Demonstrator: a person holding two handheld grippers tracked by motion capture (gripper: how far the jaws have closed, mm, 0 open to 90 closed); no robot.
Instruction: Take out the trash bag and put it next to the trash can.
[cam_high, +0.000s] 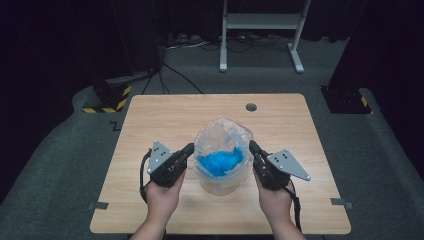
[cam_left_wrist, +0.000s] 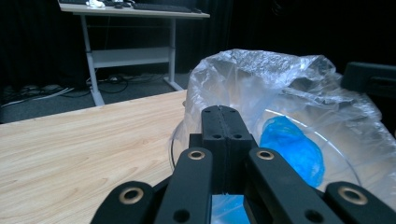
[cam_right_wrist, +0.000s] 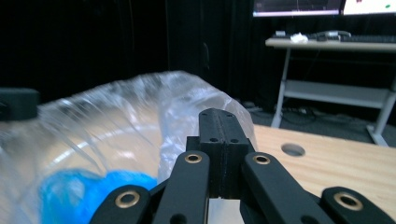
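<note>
Fingers of the left gripper (cam_high: 189, 148) and right gripper (cam_high: 253, 146) are pressed together, apparently pinching opposite edges of the clear plastic bag (cam_high: 222, 135), though the film between them is hard to see. The bag stands upright between them, lining a container (cam_high: 220, 186), its mouth upward, blue material (cam_high: 220, 161) inside.

- Counter (cam_high: 165, 120): pale wood-grain top, smooth and matt.
- Bag (cam_high: 220, 135): thin clear plastic film, crinkled and glossy.
- Tub (cam_high: 220, 186): clear, smooth plastic under the bag.
- Blue wad (cam_high: 220, 161): soft, crumpled, slightly shiny; cloth or film cannot be told.
- Left gripper (cam_left_wrist: 223, 122) and right gripper (cam_right_wrist: 219, 125): matt black plastic jaws, brass-coloured rivets.
- Floor (cam_high: 60, 165): grey, rough carpet.
</note>
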